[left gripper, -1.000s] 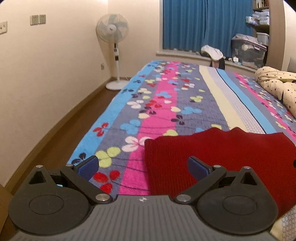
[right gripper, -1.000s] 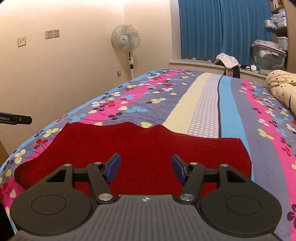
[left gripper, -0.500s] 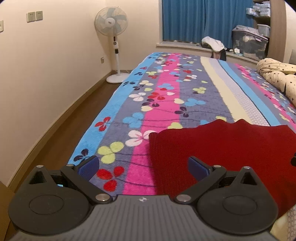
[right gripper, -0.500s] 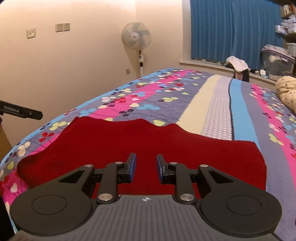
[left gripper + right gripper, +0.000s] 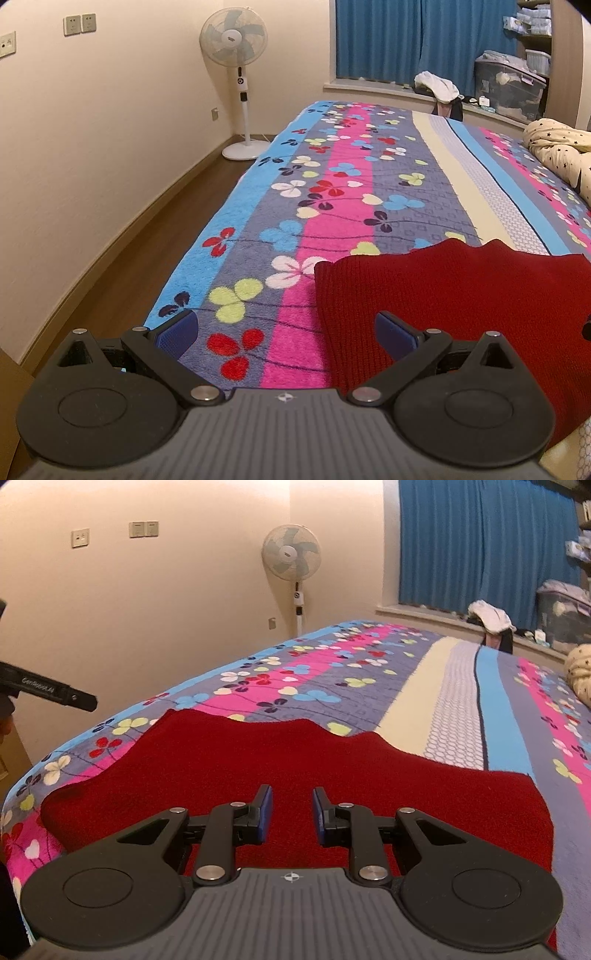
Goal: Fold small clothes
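Red knit garment lies flat on the bedspread; my right gripper, wide a second ago, is closing over its near edge, nothing pinched yet, starting a fold.

Each claw: black linkage arms, silver pivot screws, blue pads, ribbed grey base

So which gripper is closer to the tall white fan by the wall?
Left. The left hand-held gripper hangs at the red knitted garment's edge, on the white standing fan's side. The right hand-held gripper, jaws closing, hangs over the garment's middle, farther from it.
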{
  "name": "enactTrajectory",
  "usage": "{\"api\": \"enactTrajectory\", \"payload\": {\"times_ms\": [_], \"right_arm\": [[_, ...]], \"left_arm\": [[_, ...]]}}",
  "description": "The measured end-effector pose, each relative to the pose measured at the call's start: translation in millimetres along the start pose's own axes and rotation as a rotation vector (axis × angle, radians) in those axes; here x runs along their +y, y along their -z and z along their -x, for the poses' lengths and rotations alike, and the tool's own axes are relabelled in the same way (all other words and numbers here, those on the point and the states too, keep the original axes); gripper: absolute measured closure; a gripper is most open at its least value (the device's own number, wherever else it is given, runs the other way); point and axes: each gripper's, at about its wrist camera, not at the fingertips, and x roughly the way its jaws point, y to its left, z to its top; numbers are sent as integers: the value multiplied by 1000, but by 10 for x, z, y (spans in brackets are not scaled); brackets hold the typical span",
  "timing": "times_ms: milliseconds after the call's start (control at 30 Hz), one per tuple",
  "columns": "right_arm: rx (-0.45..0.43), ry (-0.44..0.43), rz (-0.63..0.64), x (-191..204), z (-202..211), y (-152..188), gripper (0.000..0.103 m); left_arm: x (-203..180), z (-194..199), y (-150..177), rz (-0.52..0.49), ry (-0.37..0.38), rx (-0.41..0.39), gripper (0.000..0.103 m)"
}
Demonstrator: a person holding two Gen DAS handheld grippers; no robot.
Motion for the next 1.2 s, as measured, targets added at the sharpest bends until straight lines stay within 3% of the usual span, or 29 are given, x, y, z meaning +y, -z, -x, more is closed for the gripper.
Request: {"api": "enactTrajectory", "payload": {"times_ms": [233,333,467,800,1000,1133,1200], "right_arm": [[1,-77,60,267,-11,27,88],[-10,-125,100,442,-15,47,70],[11,-186,89,633,-78,97,68],[-8,-288,373,1434,-204,336,52],[-25,-270,627,1901,-280,595,38],[0,-193,726,2028,-412,728,40],[-7,-168,738,2025,-448,752,52]], "left_arm": [[41,-24,20,-3,-9,11,1],[62,-27,36,-7,-17,16,1],[107,-82,54,2,-35,46,1],[178,-110,68,28,-30,81,1],[148,-226,69,47,-9,132,1],[93,-287,52,70,13,154,1],[75,-349,43,86,49,183,1]]}}
